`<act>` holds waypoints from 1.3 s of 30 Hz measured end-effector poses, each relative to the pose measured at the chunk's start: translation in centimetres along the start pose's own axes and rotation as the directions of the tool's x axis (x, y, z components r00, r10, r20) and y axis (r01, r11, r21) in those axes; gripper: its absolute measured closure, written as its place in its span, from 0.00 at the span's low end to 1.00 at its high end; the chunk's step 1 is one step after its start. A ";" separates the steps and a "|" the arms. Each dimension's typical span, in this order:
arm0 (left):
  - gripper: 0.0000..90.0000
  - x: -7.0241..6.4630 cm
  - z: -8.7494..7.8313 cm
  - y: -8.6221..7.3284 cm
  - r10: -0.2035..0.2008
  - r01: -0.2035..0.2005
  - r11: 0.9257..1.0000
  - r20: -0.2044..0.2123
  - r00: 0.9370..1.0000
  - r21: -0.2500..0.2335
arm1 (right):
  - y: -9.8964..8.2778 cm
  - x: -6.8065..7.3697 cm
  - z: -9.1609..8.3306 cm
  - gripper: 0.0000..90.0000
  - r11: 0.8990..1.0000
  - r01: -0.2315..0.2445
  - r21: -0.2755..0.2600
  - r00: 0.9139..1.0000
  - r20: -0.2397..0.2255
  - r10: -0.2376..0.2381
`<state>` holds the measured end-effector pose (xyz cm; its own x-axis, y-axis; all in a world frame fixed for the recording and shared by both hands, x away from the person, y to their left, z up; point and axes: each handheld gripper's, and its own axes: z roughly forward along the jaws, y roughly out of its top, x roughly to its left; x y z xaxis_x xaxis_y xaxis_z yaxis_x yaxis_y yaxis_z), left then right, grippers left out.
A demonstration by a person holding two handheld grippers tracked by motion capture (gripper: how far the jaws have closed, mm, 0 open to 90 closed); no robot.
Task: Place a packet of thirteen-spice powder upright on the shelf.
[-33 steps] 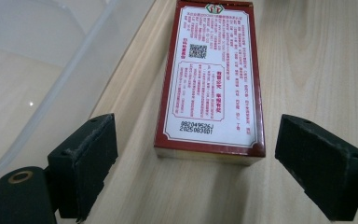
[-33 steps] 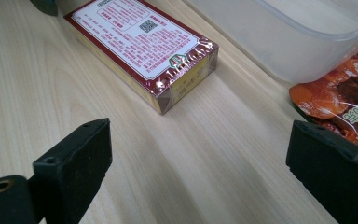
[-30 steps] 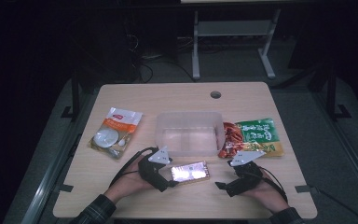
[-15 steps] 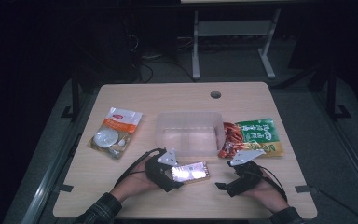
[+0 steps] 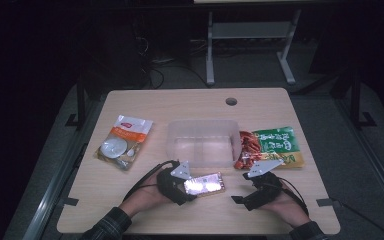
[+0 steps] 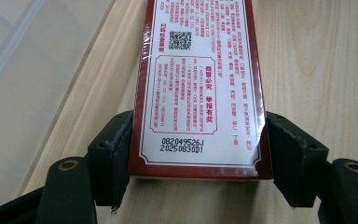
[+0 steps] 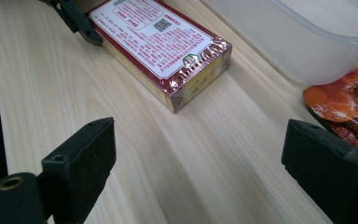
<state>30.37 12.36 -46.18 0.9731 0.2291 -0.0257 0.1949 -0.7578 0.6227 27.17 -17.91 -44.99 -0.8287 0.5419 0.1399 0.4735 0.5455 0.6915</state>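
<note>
- At the far left of the counter (image 5: 145, 105) lies a white and orange pouch (image 5: 124, 141), well apart from our hands.
- Our left tool (image 5: 187, 186) has just been closing its jaws around the near end of the red box (image 6: 200, 88); both pads now touch its long sides.
- The box lies flat on the counter, label up, just in front of the clear plastic container (image 5: 203, 142).
- Our right tool (image 7: 200, 172) rests with jaws spread wide and nothing between them, near the red and green snack bag (image 5: 270, 146).
</note>
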 end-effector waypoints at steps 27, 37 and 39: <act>0.35 0.0 -5.6 -1.6 -0.031 0.036 0.985 0.032 0.999 -0.168 | 1.3 0.4 -0.8 0.15 0.993 0.078 -0.087 0.993 -0.083 -0.086; 0.35 -1.2 -7.4 -2.5 -0.041 0.051 0.972 0.045 0.998 -0.231 | 4.3 0.6 0.1 0.15 0.975 0.155 -0.156 0.964 -0.190 -0.184; 0.35 -1.4 -7.6 -2.6 -0.042 0.051 0.971 0.045 0.998 -0.235 | 5.0 0.6 0.3 0.15 0.969 0.170 -0.180 0.951 -0.228 -0.210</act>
<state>27.56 18.67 -41.83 0.9687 0.2326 -0.0872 0.2102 -0.5804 0.7867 29.09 -14.66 -41.69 -0.9553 0.2553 0.1494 0.2636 0.5055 0.8216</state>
